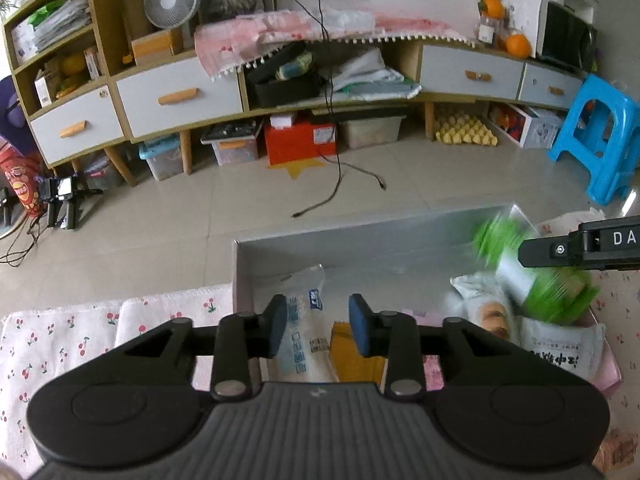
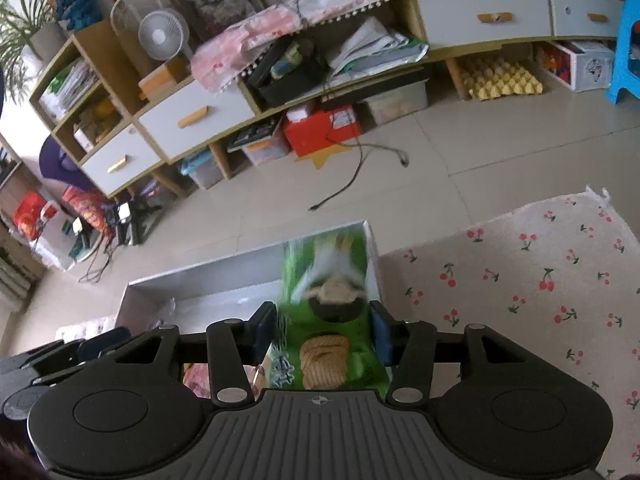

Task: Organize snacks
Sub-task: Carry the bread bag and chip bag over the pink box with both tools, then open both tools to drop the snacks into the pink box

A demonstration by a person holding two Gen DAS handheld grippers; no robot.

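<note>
A grey open box (image 1: 360, 236) stands on the cherry-print cloth (image 1: 60, 344). My left gripper (image 1: 318, 330) is open and empty above a white and blue snack packet (image 1: 304, 320) lying in the box, next to a yellow packet (image 1: 352, 356). My right gripper (image 2: 324, 332) is shut on a green snack bag (image 2: 328, 300) and holds it over the box's right end (image 2: 370, 240). The green bag (image 1: 532, 272) also shows blurred in the left wrist view, above white biscuit packets (image 1: 484, 312).
A long low cabinet (image 1: 180, 96) with drawers stands across the tiled floor. A blue plastic stool (image 1: 596, 136) stands at the right. A black cable (image 1: 336, 184) lies on the floor. The cherry cloth (image 2: 540, 280) spreads right of the box.
</note>
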